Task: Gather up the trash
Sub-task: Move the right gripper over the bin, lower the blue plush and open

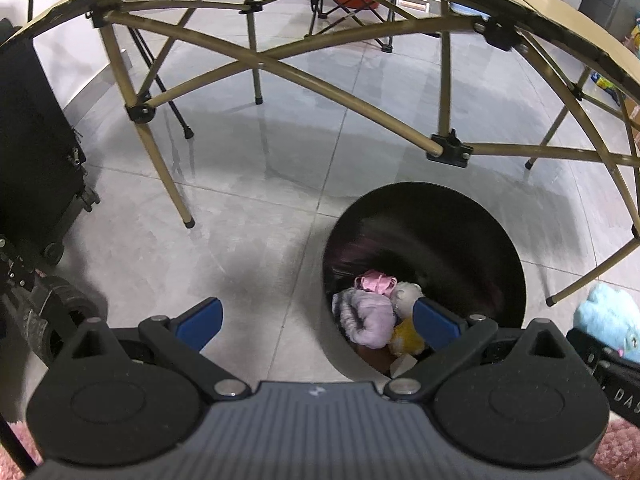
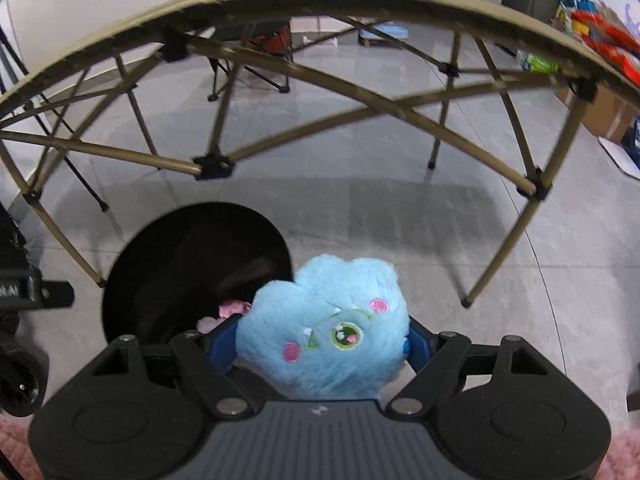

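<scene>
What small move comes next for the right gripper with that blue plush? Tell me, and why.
Probably carry the blue plush toy a little leftward until it is over the black bin, then open. The right gripper holds the toy beside the bin's rim, not yet above the opening where other soft toys lie.

I am reading only fragments: "DAS" on the black device (image 1: 624, 394) at the right edge, and unclear letters on the black gear (image 2: 16, 290) at left.
</scene>
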Available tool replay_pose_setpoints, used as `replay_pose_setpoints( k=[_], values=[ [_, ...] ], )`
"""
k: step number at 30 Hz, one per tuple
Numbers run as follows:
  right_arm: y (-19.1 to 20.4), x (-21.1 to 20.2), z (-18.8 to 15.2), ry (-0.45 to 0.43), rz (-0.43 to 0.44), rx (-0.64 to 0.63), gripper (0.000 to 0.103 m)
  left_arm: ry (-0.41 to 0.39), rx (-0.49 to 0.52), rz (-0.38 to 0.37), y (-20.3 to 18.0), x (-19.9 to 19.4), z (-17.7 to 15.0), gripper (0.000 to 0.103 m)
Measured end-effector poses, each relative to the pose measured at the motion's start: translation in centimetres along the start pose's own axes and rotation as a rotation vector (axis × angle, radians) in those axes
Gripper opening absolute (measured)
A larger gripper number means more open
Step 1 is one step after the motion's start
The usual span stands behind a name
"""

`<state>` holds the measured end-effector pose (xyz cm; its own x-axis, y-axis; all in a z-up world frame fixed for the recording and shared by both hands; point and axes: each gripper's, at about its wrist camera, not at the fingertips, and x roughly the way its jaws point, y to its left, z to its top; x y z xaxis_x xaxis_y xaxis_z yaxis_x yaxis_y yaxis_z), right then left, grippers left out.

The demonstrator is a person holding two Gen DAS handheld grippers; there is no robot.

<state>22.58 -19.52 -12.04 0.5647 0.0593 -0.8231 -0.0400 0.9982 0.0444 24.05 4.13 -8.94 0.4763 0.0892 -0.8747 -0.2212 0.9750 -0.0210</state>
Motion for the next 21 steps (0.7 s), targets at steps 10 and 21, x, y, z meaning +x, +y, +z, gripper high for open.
replay_pose_setpoints(
  k=[10,21],
  values=[
    [4.3,-0.1,1.5,-0.013,0.049,-0.067,0.08,-0.025,-0.061,0.016,3.6,-0.9,-0.2,0.103],
    [8.5,1.1,2.3,0.018,0.084,-0.118,0.08,-0.032,-0.142,0.037,8.0,-1.2,-0.6,0.103]
  ],
)
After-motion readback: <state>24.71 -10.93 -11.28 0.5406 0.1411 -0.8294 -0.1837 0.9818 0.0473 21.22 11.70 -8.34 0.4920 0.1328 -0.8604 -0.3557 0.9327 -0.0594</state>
